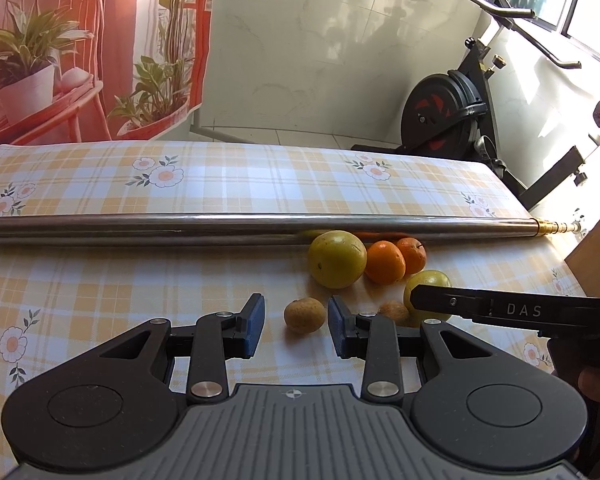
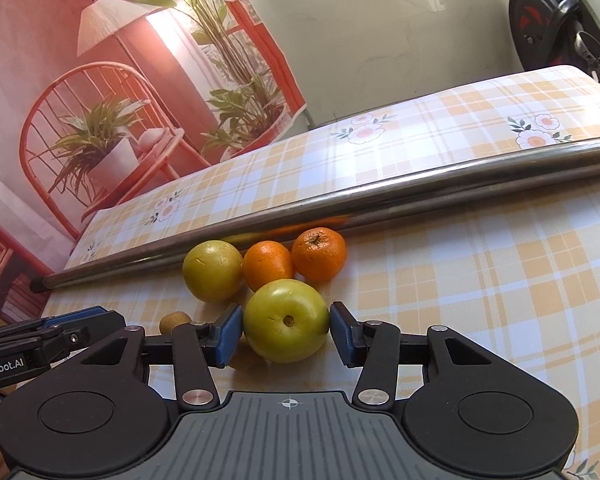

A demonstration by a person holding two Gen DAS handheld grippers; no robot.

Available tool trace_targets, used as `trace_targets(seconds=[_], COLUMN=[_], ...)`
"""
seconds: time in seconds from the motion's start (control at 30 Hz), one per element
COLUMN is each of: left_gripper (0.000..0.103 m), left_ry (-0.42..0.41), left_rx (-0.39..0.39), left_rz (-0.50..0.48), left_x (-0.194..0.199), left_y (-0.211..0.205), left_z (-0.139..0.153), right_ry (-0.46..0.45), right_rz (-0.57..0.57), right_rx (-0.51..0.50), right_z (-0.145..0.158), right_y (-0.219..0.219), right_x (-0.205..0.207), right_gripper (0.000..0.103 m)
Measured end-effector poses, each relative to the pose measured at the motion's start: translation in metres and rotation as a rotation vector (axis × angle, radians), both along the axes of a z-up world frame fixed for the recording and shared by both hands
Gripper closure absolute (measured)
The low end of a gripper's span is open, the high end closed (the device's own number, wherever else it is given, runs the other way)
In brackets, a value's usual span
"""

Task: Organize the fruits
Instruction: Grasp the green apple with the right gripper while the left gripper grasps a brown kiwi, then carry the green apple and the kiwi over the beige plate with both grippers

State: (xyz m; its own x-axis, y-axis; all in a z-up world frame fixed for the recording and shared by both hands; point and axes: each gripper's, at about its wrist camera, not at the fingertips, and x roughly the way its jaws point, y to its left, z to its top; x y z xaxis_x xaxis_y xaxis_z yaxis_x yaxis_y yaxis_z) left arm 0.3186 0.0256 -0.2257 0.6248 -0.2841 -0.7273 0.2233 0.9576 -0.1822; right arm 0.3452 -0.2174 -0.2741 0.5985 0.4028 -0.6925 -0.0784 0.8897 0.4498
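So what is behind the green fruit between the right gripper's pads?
Two oranges and a yellow-green fruit, then the steel pole. Tabletop directly behind it is hidden.

A steel pole [image 1: 260, 226] lies across the plaid flowered tablecloth [image 1: 100, 280]; an exercise bike [image 1: 456, 116] stands beyond, beside a printed backdrop [image 1: 80, 40].

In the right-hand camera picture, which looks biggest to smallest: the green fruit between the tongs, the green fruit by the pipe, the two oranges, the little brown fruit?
1. Green fruit between the tongs, though it is nearest.
2. Green fruit by the pipe.
3. The two oranges look alike.
4. Little brown fruit, partly hidden.
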Motion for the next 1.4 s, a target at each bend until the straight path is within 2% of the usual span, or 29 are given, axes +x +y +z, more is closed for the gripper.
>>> trace_targets(seconds=[0.27, 0.67, 0.77, 0.83, 1.13, 1.4], left_gripper=[0.066, 0.067, 0.072, 0.072, 0.073, 0.072], left_ry=[0.044, 0.084, 0.101, 0.102, 0.058, 0.029], left_rx=[-0.008, 0.062, 0.033, 0.025, 0.052, 0.065], left_rz=[-0.018, -0.004, 0.014, 0.019, 0.033, 0.051], left_x=[0.015, 0.032, 0.033, 0.033, 0.018, -0.006], left_y=[-0.008, -0.025, -0.022, -0.021, -0.013, 0.001], left_z=[-0.016, -0.033, -0.035, -0.035, -0.019, -0.002], right_ry=[-0.030, -0.037, -0.036, -0.034, -0.041, -0.073], right_rz=[-0.044, -0.069, -0.069, -0.065, -0.048, -0.010], right_rx=[-0.028, -0.023, -0.022, -0.028, -0.031, -0.039], right_z=[0.003, 0.004, 0.004, 0.004, 0.010, 0.028], right_y=[-0.010, -0.023, -0.025, -0.025, -0.022, -0.010], right_x=[-0.022, -0.041, -0.045, -0.046, -0.054, -0.066], right_gripper=[0.059, 0.059, 0.059, 0.059, 0.059, 0.059])
